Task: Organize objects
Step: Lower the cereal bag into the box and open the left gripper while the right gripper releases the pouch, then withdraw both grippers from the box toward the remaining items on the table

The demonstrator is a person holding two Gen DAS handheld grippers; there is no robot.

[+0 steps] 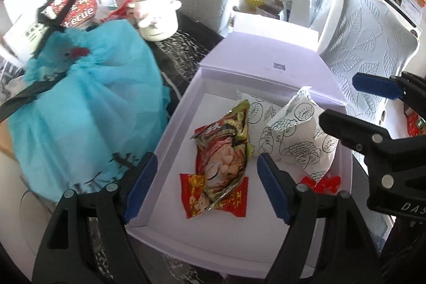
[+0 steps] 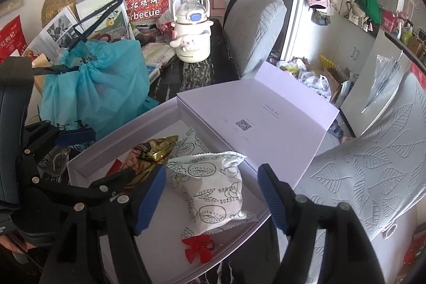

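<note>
Both grippers point steeply down over the open lavender box (image 1: 170, 124) on the dark counter (image 1: 183, 44). The left gripper (image 1: 206, 185) stands wide, nothing touching its pads — the red-and-green snack packet (image 1: 221, 161) lies below it on the box floor. The right gripper (image 2: 211, 197) also gapes wide above the white printed pouch (image 2: 210, 190), beside a small red wrapper (image 2: 198, 248).

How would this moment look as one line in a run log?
left gripper: open, empty | right gripper: open, empty | box: lid open, snack packets inside
</note>
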